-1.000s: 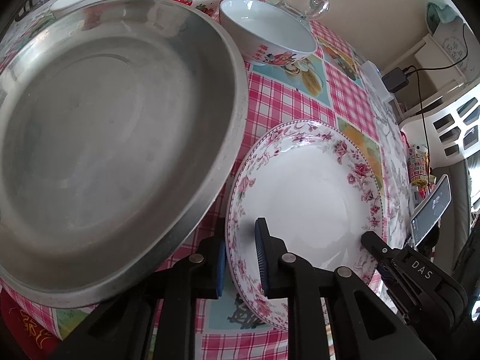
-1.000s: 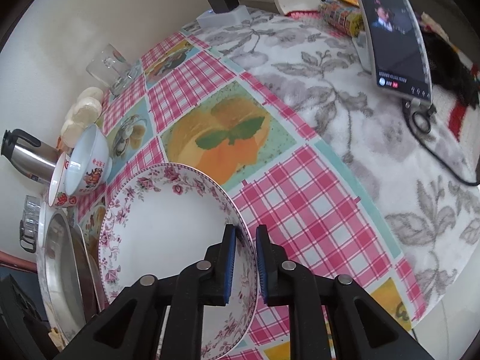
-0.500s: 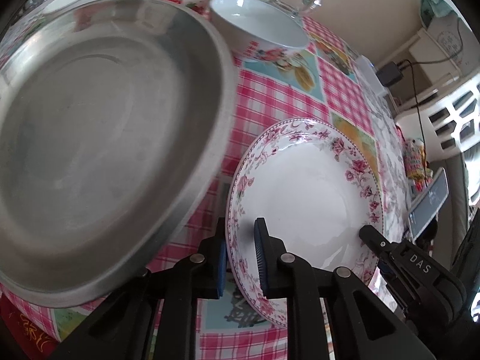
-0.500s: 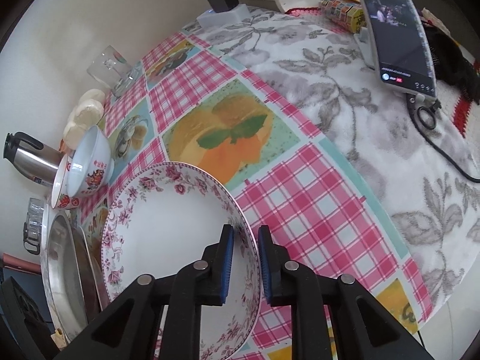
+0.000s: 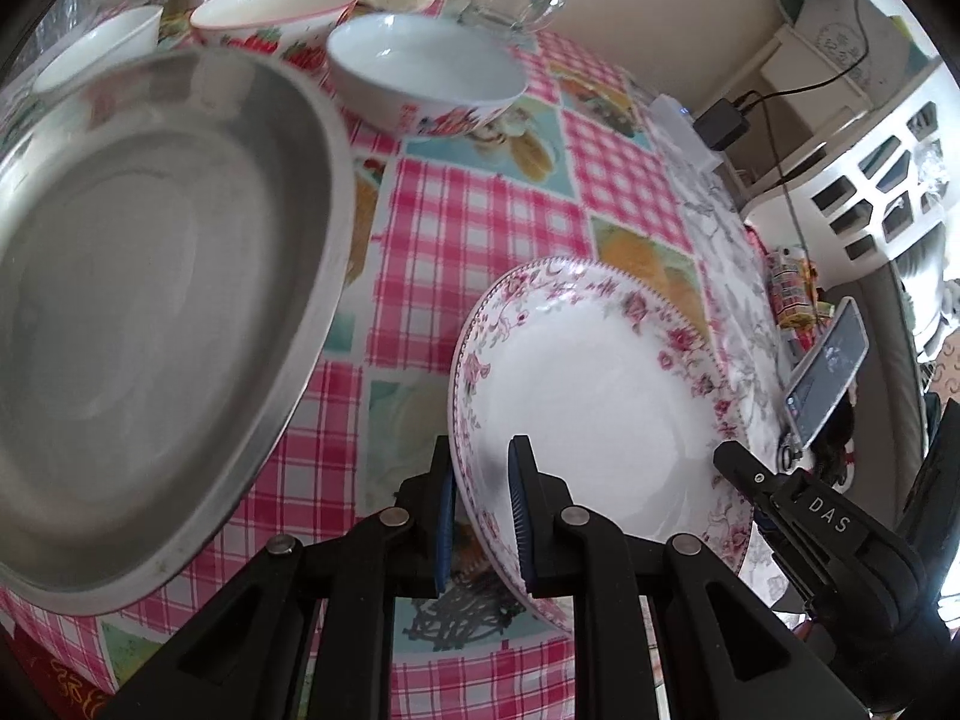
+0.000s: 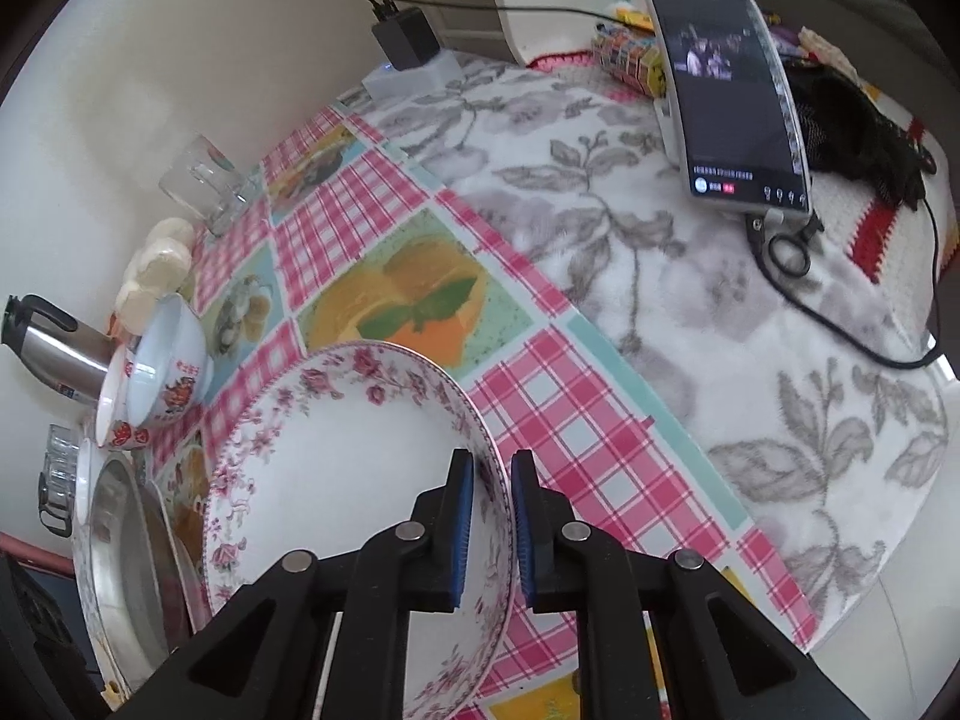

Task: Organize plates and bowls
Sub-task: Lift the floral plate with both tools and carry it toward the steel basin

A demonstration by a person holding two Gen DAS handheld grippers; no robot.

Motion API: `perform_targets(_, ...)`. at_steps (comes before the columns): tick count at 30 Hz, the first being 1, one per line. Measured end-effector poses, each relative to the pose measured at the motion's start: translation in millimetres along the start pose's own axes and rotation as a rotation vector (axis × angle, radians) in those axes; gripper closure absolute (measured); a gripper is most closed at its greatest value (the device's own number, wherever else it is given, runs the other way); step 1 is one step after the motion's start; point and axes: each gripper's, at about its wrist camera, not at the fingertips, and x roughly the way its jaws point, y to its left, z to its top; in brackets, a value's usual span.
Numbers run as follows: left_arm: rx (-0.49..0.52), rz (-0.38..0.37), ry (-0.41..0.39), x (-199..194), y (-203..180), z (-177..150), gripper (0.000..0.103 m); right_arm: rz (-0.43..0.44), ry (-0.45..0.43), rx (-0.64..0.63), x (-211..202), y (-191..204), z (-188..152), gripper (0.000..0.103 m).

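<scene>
We grip the flowered plate [image 5: 594, 396] by opposite rims, left claw [image 5: 483, 516] and right claw [image 6: 492, 531] both clamped, above the surface [image 6: 600, 276] beside the steel pan [image 5: 150, 312].

Left side: steel pan [image 5: 144, 312] blocks
Far edge: bowls [image 5: 426, 75], glass [image 6: 201, 186] crowd
Middle: checked table [image 5: 474, 228] free
Right: phone [image 6: 729, 102], cable [image 6: 840, 324] obstruct

Two black hand-held grippers with blue pads

The left gripper [image 5: 480, 516] and the right gripper [image 6: 489, 528] share one build: matte black angular arms, round silver screws at the joints, and ribbed blue pads [image 6: 463, 531] lining the inner faces of the fingers. In the left view, the right gripper's side carries white letters reading DAS.
</scene>
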Motion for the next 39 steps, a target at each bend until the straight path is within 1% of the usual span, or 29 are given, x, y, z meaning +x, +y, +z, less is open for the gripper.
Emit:
perform_targets(5,0.021,-0.028,-0.022,-10,-4,5,0.085,0.021,-0.018,0.015,-5,-3,0,0.089)
perform_targets(9,0.016,-0.040,-0.013,-11,-2,7,0.085,0.038,-0.025,0.032,-9,-5,-1,0.089)
perform_targets(12,0.008,-0.056,-0.014,-14,-1,8,0.085,0.046,-0.045,0.032,-15,-3,-1,0.089)
perform_targets(21,0.039,-0.083,-0.081,-37,-5,14,0.084,0.082,-0.130,0.016,-38,7,2,0.089)
perform_targets(25,0.051,-0.100,-0.118,-51,-3,21,0.084,0.108,-0.173,0.000,-49,16,2,0.089)
perform_targets(28,0.042,-0.114,-0.143,-59,2,26,0.084,0.129,-0.196,-0.014,-57,26,1,0.089)
perform_targets(39,-0.007,-0.128,-0.210,-89,32,41,0.084,0.173,-0.236,-0.076,-73,69,-7,0.089)
